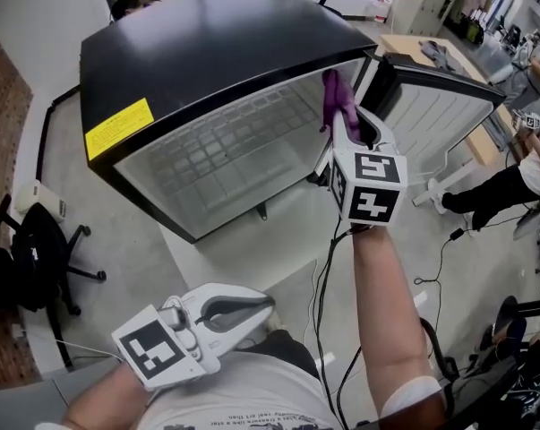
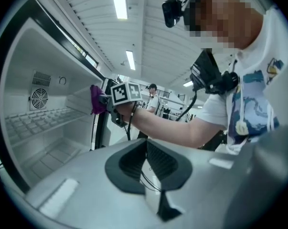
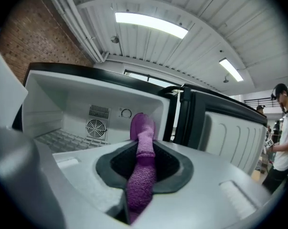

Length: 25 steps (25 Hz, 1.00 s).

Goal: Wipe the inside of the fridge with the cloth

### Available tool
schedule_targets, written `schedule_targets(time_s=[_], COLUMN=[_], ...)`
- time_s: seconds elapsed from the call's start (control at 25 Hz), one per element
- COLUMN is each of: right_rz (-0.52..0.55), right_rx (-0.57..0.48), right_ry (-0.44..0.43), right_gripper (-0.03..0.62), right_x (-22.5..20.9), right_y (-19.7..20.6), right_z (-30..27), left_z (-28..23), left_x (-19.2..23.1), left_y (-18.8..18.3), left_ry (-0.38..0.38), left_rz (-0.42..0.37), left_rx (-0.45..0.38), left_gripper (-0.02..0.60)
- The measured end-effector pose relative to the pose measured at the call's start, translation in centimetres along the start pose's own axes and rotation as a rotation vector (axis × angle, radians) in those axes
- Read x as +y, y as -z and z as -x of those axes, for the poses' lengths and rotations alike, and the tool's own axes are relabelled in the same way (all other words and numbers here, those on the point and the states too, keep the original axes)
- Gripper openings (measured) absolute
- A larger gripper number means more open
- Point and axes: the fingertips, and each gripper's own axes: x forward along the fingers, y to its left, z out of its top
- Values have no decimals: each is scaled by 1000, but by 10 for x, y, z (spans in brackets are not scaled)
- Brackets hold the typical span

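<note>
Right now my right tongs (image 1: 352,125) pinch the purple cloth (image 1: 334,95) at the mouth of the open fridge (image 1: 207,56) (its door (image 1: 449,106) swung wide); my left tongs (image 1: 256,309) hang closed and empty, well apart.

The head view looks steeply down on the open fridge (image 1: 207,52). The right gripper view sits close at the fridge's mouth, facing its rear fan (image 3: 95,128). The left gripper view looks in obliquely from farther out. All three share the fridge's inside.
</note>
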Motion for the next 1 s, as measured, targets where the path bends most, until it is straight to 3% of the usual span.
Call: schedule_targets(time_s=[0.36, 0.6, 1.0], right_rz=[113, 230, 362], right_rx=[142, 197, 340], right_ry=[-184, -227, -250], right_gripper=[75, 75, 75], right_x=[39, 61, 77], right_y=[13, 19, 33], right_z=[-52, -83, -116], left_z=[5, 8, 9], left_x=[8, 17, 18], left_y=[-2, 1, -3], left_ry=[-102, -171, -214], left_rz=[29, 61, 68], left_rx=[-21, -44, -64], left_gripper=[5, 5, 5])
